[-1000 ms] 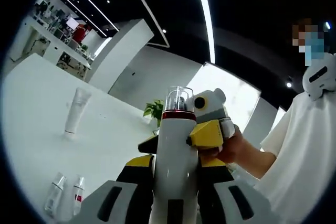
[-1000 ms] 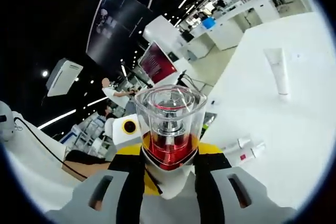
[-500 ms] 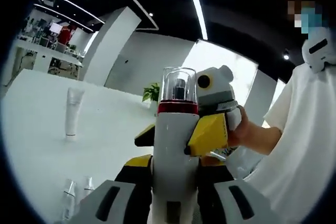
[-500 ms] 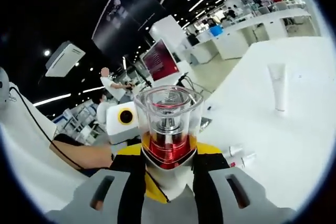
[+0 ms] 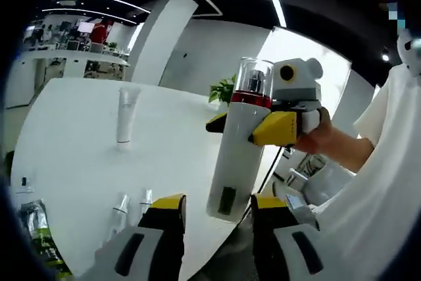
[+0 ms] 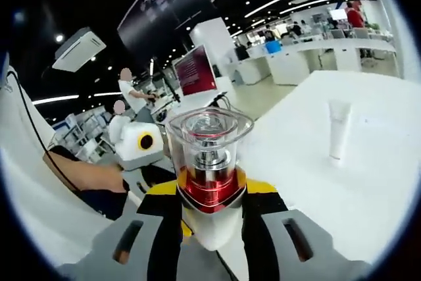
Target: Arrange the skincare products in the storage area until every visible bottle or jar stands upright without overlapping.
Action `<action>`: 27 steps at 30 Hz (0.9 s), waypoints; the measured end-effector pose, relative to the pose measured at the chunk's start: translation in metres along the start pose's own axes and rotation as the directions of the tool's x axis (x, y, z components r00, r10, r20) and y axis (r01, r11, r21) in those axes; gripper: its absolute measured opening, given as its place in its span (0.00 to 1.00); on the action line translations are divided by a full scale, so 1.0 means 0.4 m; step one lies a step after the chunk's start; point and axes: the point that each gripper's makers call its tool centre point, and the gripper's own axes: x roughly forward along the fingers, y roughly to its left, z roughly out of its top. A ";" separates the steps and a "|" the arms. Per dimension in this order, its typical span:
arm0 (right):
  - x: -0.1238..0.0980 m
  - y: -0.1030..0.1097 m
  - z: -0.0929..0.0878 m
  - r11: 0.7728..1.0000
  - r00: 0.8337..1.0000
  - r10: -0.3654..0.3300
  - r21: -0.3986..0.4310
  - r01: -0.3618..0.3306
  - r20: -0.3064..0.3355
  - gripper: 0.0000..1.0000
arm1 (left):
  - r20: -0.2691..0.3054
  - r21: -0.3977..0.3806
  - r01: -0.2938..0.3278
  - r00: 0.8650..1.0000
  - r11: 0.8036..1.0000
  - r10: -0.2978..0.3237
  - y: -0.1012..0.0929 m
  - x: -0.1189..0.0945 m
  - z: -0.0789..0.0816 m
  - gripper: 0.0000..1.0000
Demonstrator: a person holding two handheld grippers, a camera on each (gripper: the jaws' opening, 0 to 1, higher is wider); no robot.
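Pump bottle point(image 5: 238, 143) now clear of left hand-held gripper point(image 5: 214, 225) (tube point(image 5: 126, 115) beyond).

The right tool point(image 6: 209, 218) grips a white pump bottle point(image 6: 209, 162) upright; a white tube point(image 6: 337, 129) stands beyond.

At the centre of the left gripper view, the bottle point(image 5: 235, 156) has a white body with a small dark patch low down, a red band under a clear cap. The right gripper point(image 5: 279, 125) clamped on it, right of centre, is yellow and black with a grey-white body. The left gripper point(image 5: 216, 222) at the bottom edge has black jaws with yellow tips. The table point(image 5: 72, 162) is white. At upper left a tube point(image 5: 125, 115) stands white. Two small bottles point(image 5: 131, 207) at lower left look clear or whitish, hard to tell.
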 end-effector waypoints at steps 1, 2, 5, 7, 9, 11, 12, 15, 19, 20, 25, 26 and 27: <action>-0.002 -0.006 0.001 1.000 1.000 -0.005 0.001 0.005 0.004 0.31 | -0.035 0.008 -0.024 0.999 1.000 0.024 0.014 -0.007 -0.021 0.41; -0.005 -0.015 0.004 1.000 1.000 -0.012 0.002 0.012 0.009 0.31 | -0.060 0.019 -0.046 0.997 0.999 0.047 0.028 -0.012 -0.038 0.41; -0.008 -0.031 0.007 1.000 1.000 -0.025 -0.002 0.025 0.014 0.31 | -0.140 0.015 -0.101 0.985 0.995 0.103 0.065 -0.030 -0.100 0.44; -0.009 -0.051 0.010 0.999 0.999 -0.048 -0.019 0.049 0.017 0.31 | -0.206 0.034 -0.166 0.964 0.986 0.169 0.094 -0.047 -0.141 0.47; -0.009 -0.069 0.013 0.997 0.998 -0.065 -0.029 0.066 0.018 0.31 | -0.251 0.090 -0.214 0.940 0.973 0.230 0.119 -0.062 -0.171 0.51; -0.009 -0.092 0.017 0.996 0.996 -0.084 -0.037 0.085 0.021 0.31 | -0.278 0.116 -0.261 0.917 0.958 0.284 0.144 -0.078 -0.204 0.58; -0.009 -0.101 0.018 0.995 0.996 -0.090 -0.038 0.091 0.022 0.32 | -0.287 0.127 -0.274 0.910 0.953 0.299 0.152 -0.083 -0.216 0.60; -0.009 -0.139 0.026 0.992 0.993 -0.117 -0.050 0.118 0.026 0.32 | -0.279 0.151 -0.315 0.896 0.937 0.346 0.167 -0.100 -0.242 0.63; -0.009 -0.185 0.036 0.985 0.987 -0.156 -0.066 0.158 0.034 0.32 | -0.250 0.209 -0.370 0.874 0.905 0.416 0.193 -0.126 -0.271 0.60; -0.009 -0.206 0.040 0.980 0.984 -0.176 -0.083 0.179 0.043 0.32 | -0.263 0.214 -0.375 0.867 0.902 0.423 0.190 -0.130 -0.279 0.58; -0.006 -0.278 0.045 0.961 0.971 -0.234 -0.140 0.238 0.040 0.32 | -0.198 0.270 -0.377 0.878 0.886 0.435 0.195 -0.118 -0.247 0.48; -0.007 -0.292 0.048 0.961 0.970 -0.239 -0.136 0.242 0.042 0.32 | -0.198 0.264 -0.389 0.874 0.883 0.444 0.204 -0.119 -0.246 0.48; -0.008 -0.302 0.051 0.960 0.969 -0.243 -0.130 0.247 0.046 0.32 | -0.198 0.243 -0.405 0.869 0.882 0.454 0.214 -0.122 -0.242 0.48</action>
